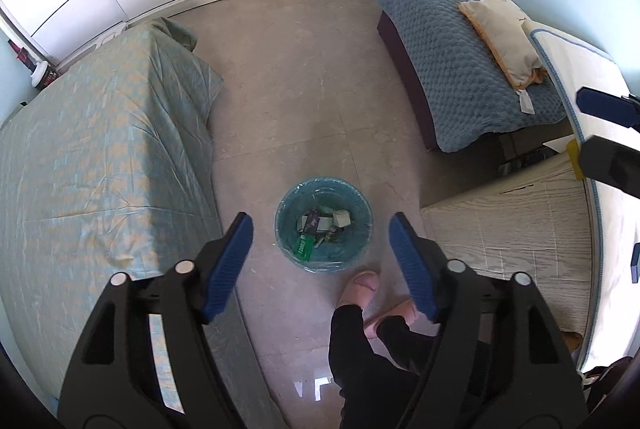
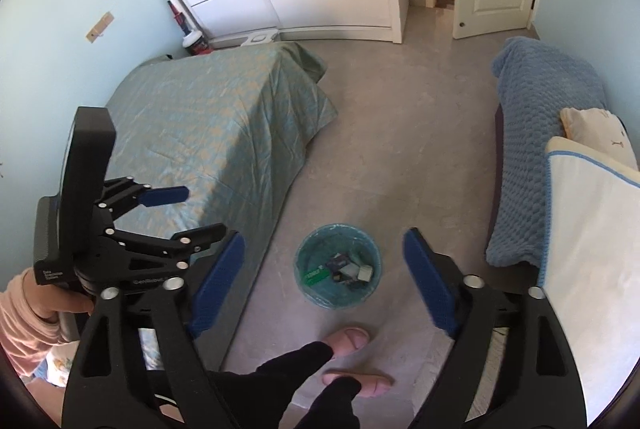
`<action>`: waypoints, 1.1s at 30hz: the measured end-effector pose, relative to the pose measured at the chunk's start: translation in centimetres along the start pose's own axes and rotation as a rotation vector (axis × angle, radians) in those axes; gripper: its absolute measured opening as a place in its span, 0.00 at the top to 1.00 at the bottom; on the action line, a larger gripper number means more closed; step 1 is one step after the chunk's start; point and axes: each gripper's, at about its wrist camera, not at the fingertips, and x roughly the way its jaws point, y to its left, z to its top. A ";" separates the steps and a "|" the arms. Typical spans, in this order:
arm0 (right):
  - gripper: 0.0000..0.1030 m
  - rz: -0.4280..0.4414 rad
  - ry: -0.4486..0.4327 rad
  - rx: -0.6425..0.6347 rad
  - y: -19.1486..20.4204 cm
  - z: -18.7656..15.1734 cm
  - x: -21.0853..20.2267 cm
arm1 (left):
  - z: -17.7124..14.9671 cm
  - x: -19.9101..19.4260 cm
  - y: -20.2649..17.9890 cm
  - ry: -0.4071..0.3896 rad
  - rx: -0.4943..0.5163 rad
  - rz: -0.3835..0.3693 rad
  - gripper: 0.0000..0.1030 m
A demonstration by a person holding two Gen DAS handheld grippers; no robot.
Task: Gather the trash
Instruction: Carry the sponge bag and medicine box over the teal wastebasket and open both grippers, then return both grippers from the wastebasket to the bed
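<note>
Both the left gripper (image 1: pixel 322 261) and right gripper (image 2: pixel 324 281) hang with fingers apart and empty above the trash bin (image 1: pixel 323 225), low centre of frame; leaning closer, a foot might tip it.

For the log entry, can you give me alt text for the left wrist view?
The open, empty left gripper hangs above a round bin with a blue liner, on the floor between two beds, holding several wrappers. The person's pink slippers stand just behind the bin, and the right gripper pokes in at the right edge.
</note>
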 end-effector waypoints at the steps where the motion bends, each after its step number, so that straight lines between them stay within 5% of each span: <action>1: 0.14 -0.003 -0.003 0.005 -0.2 -0.1 -0.2 | 0.0 0.0 -0.2 -0.001 0.001 -0.001 0.30; 11: 0.13 0.045 -0.023 0.056 -2.6 -2.6 -2.5 | 1.0 -0.9 -4.7 -0.051 0.147 0.012 0.12; 21: 0.13 -0.028 -0.123 0.344 -8.7 -8.5 -8.4 | 2.6 -3.1 -12.6 -0.112 0.374 -0.042 0.08; 33: 0.13 -0.304 -0.240 0.550 -13.4 -19.8 -19.0 | 0.7 -5.3 -25.8 -0.109 0.727 -0.201 0.07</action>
